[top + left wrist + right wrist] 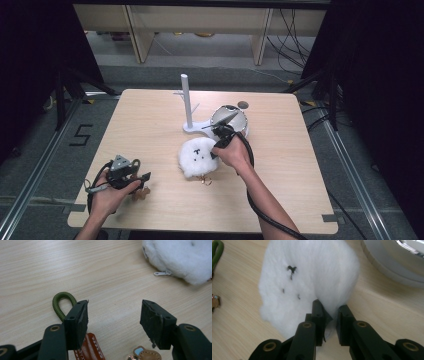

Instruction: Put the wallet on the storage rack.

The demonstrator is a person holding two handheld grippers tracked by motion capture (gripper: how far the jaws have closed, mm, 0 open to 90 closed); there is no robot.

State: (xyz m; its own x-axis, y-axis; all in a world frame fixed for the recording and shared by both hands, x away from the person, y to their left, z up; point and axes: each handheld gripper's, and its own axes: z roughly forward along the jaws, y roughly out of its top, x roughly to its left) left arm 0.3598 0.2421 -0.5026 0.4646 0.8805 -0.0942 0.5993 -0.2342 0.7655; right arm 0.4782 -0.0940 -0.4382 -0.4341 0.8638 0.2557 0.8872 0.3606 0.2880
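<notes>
Right tool (329, 322) pinches the edge of the fluffy white pouch (199, 156) mid-counter (150, 115), just short of the white peg stand (189, 107). Left tool (113, 318) rests spread over a keyring (62, 303). Grab secured; hanging looks undone.

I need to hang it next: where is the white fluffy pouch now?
In the high view the white fluffy pouch lies mid-table, just in front of the white stand, with the right gripper pinching its right edge.
</notes>
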